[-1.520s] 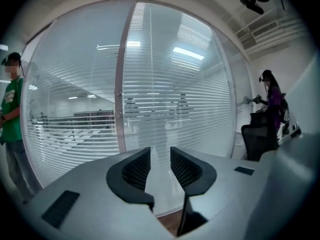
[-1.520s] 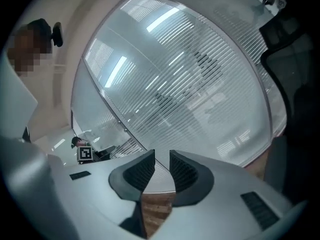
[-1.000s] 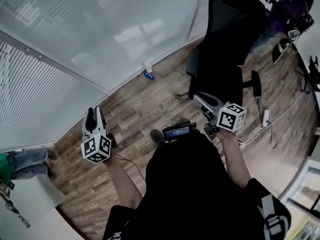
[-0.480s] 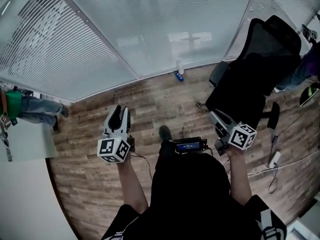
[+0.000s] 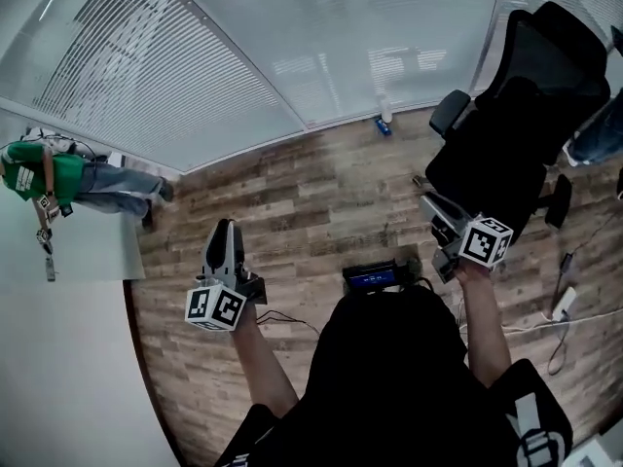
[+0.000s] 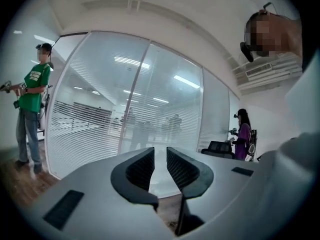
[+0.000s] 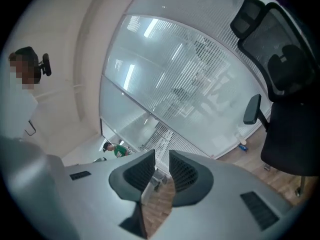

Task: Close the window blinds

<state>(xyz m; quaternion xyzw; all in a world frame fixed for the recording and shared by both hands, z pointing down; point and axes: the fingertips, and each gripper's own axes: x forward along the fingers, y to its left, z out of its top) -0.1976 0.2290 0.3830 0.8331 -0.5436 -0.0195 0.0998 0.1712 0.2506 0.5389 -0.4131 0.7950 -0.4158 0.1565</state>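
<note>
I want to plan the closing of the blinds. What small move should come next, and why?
Probably step toward the blinds: bare floor lies between them and the left gripper, whose jaws have just been closing with nothing between them.

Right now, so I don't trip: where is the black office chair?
Head view, upper right: the black office chair stands beside the glass wall, beyond the right tongs.

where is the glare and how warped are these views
Head view: ceiling-light reflections glare on the frosted glass wall with white slatted blinds, and its floor edge bows into a curve. Left gripper view: bright streaks on the same glass, dark rounded corners. Right gripper view: strongest fisheye, the black office chair looks bent.
</note>
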